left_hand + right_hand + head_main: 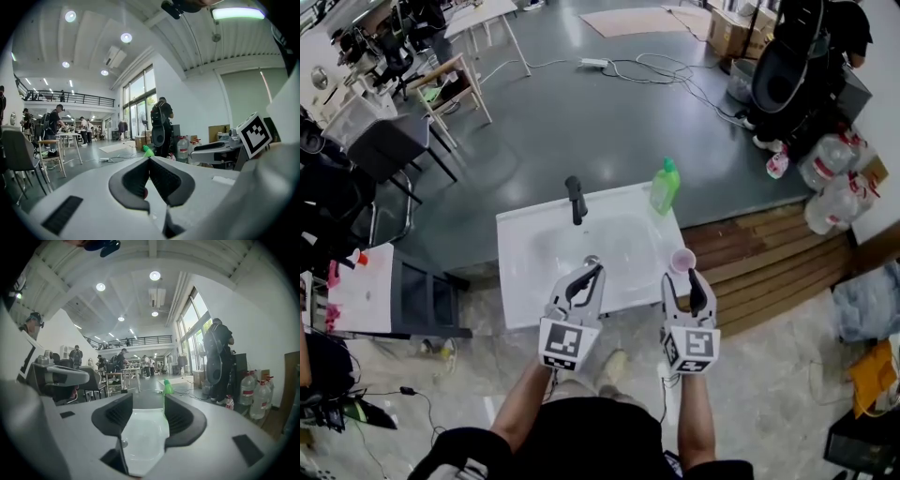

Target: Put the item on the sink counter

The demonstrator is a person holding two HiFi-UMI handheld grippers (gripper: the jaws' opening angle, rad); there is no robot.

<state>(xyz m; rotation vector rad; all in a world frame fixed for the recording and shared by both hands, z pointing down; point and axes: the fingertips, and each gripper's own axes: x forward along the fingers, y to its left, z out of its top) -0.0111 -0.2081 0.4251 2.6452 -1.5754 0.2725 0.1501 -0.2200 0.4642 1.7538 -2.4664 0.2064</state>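
Observation:
A white sink counter [525, 253] with a black faucet [576, 199] lies below me. A small pink cup [682, 260] stands upright at the counter's right edge. A green bottle [665, 185] stands at the back right corner and also shows in the left gripper view [148, 151] and the right gripper view [167, 387]. My right gripper [682, 281] [147, 401] hovers just on the near side of the cup. It is open with nothing between its jaws, and the basin shows through the gap. My left gripper [594, 270] [150, 161] is over the counter's front, its tips touching and holding nothing.
A wooden platform [769, 253] lies right of the counter, with water jugs [830, 178] beyond it. A person with a backpack [797, 56] stands at the back right. Chairs [384, 150] and a small white table [366, 286] are on the left. Cables [656, 70] run across the floor.

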